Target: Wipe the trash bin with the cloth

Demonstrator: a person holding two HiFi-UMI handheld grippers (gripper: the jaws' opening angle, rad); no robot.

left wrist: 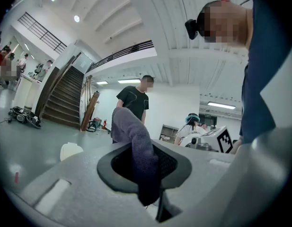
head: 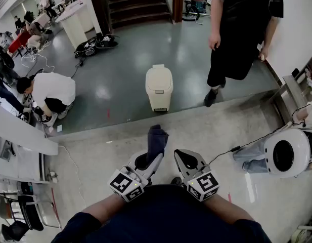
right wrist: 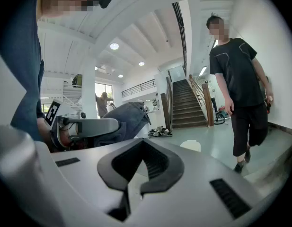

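A cream trash bin (head: 159, 87) with a closed lid stands on the grey floor ahead of me; it shows small in the left gripper view (left wrist: 70, 151) and the right gripper view (right wrist: 190, 146). My left gripper (head: 151, 155) is shut on a dark blue-grey cloth (head: 157, 140), which sticks up out of the jaws (left wrist: 136, 145). My right gripper (head: 186, 160) is held beside it, shut with nothing between its jaws. Both grippers are held close to my body, well short of the bin. The cloth also appears at the left of the right gripper view (right wrist: 122, 119).
A person in black (head: 236, 39) stands right of the bin. Another person in white (head: 49, 92) crouches at the left. A white rounded machine (head: 284, 153) with cables lies at the right. Stairs (head: 135, 1) rise behind. A raised concrete ledge (head: 145, 128) separates me from the bin.
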